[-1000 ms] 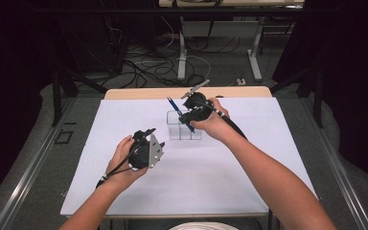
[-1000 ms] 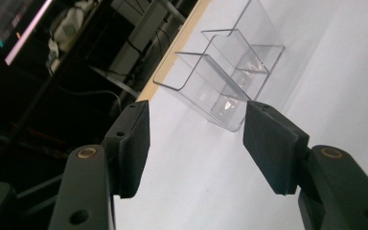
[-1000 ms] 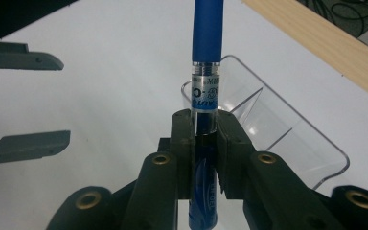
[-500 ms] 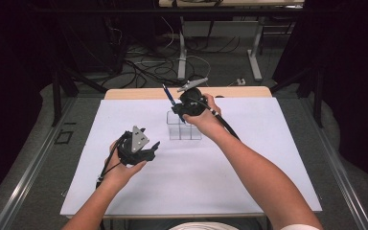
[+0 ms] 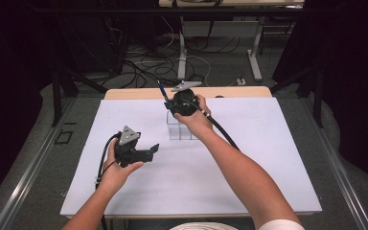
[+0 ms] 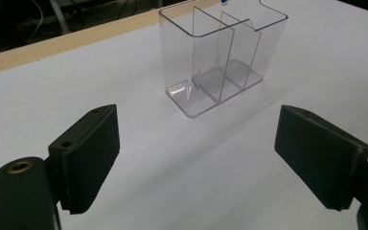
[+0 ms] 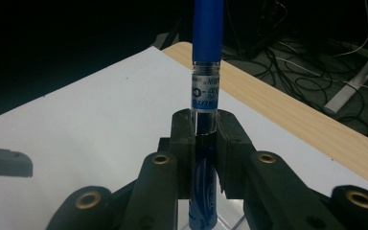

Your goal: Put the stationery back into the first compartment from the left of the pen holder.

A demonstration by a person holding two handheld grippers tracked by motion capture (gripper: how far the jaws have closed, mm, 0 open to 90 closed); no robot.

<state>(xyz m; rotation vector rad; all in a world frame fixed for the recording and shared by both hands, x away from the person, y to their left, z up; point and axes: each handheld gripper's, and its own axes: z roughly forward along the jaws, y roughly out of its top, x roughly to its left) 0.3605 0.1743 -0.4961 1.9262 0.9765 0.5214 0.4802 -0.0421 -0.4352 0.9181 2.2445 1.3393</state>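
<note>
Both your hands have shifted since a second ago: the right gripper (image 5: 172, 106) has carried its blue pen (image 7: 206, 57) farther back over the clear organizer (image 6: 223, 52), and the left gripper (image 5: 146, 152) now points toward it.

Your right jaws are clamped tight on the pen's barrel, its blue cap pointing up and away from you; the lower end seems to sit above the organizer, though you can't tell which compartment. Your left jaws have just been opening and stand wide with nothing between them, low over the white table (image 5: 249, 182), near the organizer but apart from it.
</note>
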